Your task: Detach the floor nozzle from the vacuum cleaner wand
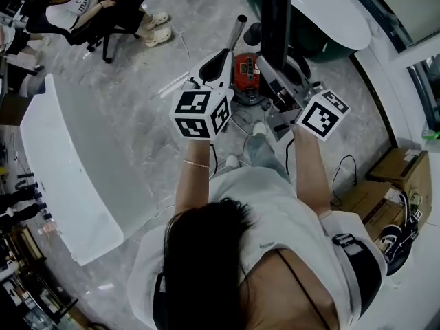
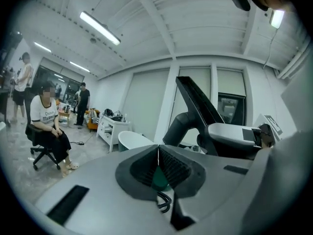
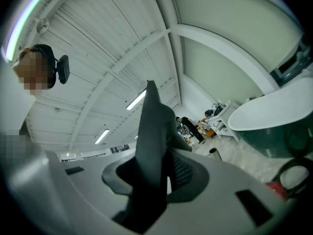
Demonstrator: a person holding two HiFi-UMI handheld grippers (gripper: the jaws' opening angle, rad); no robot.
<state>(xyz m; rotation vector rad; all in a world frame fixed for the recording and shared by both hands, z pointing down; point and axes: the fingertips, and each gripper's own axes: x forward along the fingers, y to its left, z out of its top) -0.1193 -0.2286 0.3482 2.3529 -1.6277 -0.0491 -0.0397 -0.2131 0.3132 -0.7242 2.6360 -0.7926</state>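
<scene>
Our right claw [image 3: 162, 174] is clenched on a dark flat piece with a grey elbow neck, which we take for the floor nozzle [image 3: 151, 131]. It stands upright out of the jaws, high above the floor [image 1: 137, 129]. We think we hold it by its lower end so that the neck is free and the joint can be pulled in a straight line. Our left claw [image 2: 158, 159] is closed too, pad against pad, and we see nothing between them. It hangs just beside the right one, probably ready to help. A shiny tube, likely the wand [image 1: 237, 30], lies on the floor with its open end bare, apart from the nozzle. So we judge the two are already separated, though we cannot be sure. Beside the tube stands the red vacuum body [image 1: 245, 71]. Farther away, a person [image 1: 82, 9] sits on a chair.
</scene>
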